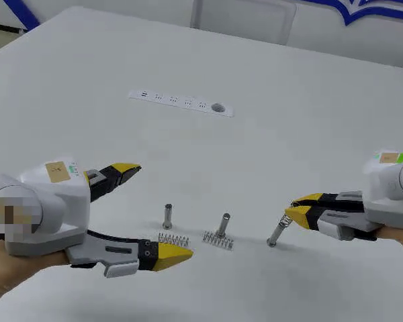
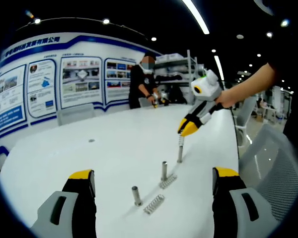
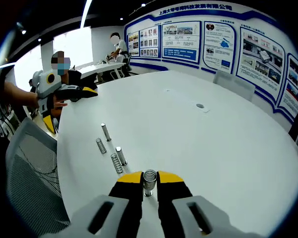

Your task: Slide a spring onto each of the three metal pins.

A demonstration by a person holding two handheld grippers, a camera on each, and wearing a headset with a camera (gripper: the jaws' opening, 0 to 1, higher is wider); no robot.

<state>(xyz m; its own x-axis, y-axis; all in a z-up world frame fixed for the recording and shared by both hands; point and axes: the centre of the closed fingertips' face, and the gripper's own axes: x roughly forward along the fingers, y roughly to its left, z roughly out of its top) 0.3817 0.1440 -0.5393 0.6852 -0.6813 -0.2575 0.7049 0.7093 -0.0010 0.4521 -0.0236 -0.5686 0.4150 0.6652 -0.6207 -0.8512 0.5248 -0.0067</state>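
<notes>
The right gripper [image 1: 290,206] is clamping a small coiled steel spring [image 1: 284,220] at the top of the leaning rightmost grey metal pin [image 1: 274,236]. The left gripper [image 1: 162,210] is hovering above the white table [image 1: 269,141] with its jaws spread wide, holding nothing. The left loose spring [image 1: 173,239] is lying near the left upright pin [image 1: 167,216]. The middle loose spring [image 1: 218,241] is lying at the base of the middle upright pin [image 1: 224,225].
</notes>
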